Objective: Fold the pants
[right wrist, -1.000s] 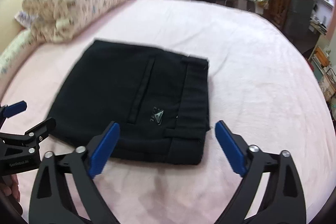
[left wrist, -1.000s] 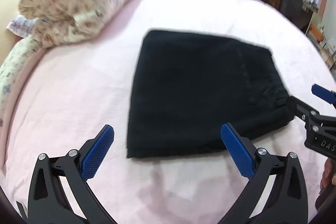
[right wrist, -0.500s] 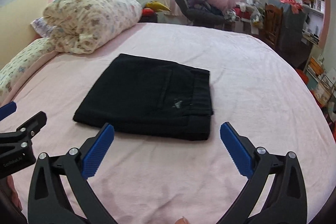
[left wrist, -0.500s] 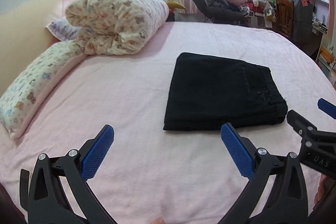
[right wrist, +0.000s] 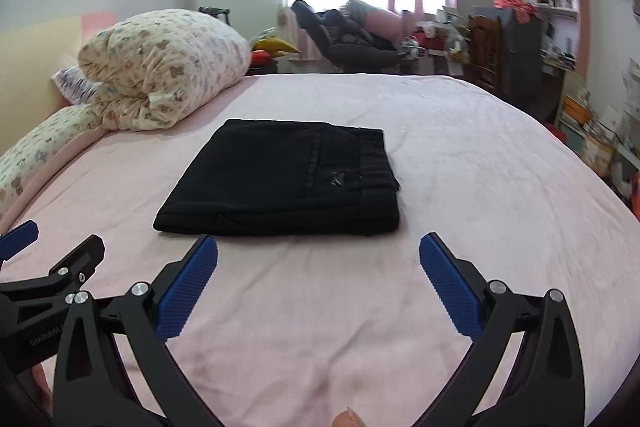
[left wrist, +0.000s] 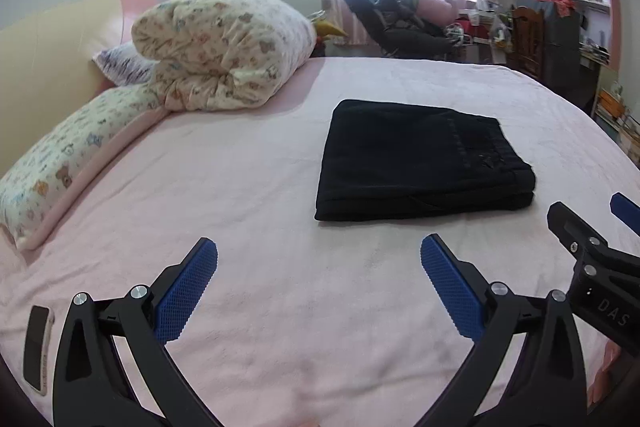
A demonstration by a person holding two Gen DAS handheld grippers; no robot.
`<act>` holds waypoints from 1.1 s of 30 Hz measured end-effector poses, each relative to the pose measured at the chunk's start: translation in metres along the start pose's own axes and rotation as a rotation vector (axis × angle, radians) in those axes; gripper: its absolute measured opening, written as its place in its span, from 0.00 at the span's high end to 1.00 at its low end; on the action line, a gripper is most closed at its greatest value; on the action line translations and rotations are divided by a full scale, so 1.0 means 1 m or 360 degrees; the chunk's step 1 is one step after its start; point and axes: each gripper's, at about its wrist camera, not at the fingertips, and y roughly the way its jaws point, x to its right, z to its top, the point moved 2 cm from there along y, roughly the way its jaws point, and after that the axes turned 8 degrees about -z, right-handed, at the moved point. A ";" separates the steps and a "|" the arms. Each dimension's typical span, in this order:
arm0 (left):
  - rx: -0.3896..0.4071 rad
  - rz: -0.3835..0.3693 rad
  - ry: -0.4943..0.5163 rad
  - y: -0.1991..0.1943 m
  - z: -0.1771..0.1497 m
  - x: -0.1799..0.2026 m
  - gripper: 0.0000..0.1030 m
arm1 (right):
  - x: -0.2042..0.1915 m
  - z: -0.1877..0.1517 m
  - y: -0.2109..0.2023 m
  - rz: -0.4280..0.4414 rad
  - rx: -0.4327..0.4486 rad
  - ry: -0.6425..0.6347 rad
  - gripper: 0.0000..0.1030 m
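Black pants (left wrist: 420, 159) lie folded into a flat rectangle on the pink bed; they also show in the right wrist view (right wrist: 288, 179). My left gripper (left wrist: 318, 287) is open and empty, low over the sheet, in front of and left of the pants. My right gripper (right wrist: 318, 287) is open and empty, just in front of the pants' near edge. The right gripper shows at the right edge of the left wrist view (left wrist: 592, 251). The left gripper shows at the left edge of the right wrist view (right wrist: 48, 267).
A folded floral quilt (left wrist: 224, 47) and a long pillow (left wrist: 68, 155) lie at the bed's left. A phone (left wrist: 36, 351) lies on the sheet by my left gripper. A chair with clothes (right wrist: 344, 39), shelves (right wrist: 548, 7) and clutter stand beyond the bed.
Both grippers have pulled back and lowered away from the folded pants, which now lie farther off. The pants have not moved.
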 end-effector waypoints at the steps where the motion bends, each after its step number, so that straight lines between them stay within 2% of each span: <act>1: 0.0008 0.0001 0.0016 -0.003 0.000 0.000 0.01 | 0.000 -0.001 -0.004 -0.0012 0.0001 0.0001 0.02; 5: 0.0016 0.0063 0.0014 -0.010 0.004 -0.001 0.01 | -0.002 0.000 -0.013 -0.0058 0.0006 -0.0018 0.02; 8: 0.0013 0.0048 -0.0036 -0.012 0.005 -0.005 0.01 | -0.001 0.004 -0.018 -0.0061 0.0019 -0.0018 0.02; 11: 0.0040 0.0042 0.0002 -0.013 0.001 -0.003 0.01 | -0.001 0.007 -0.023 -0.0058 0.0054 -0.0052 0.02; 18: -0.0046 0.0069 0.0026 -0.003 -0.003 -0.008 0.01 | -0.010 0.007 -0.025 -0.0053 0.0057 -0.0107 0.02; 26: -0.0067 0.0031 0.0003 0.011 0.000 -0.011 0.01 | -0.009 -0.002 -0.018 -0.0092 0.0024 -0.0076 0.02; 33: -0.0063 0.0037 0.0078 0.013 -0.001 -0.003 0.01 | -0.001 -0.008 -0.014 -0.0101 -0.0001 -0.0053 0.02</act>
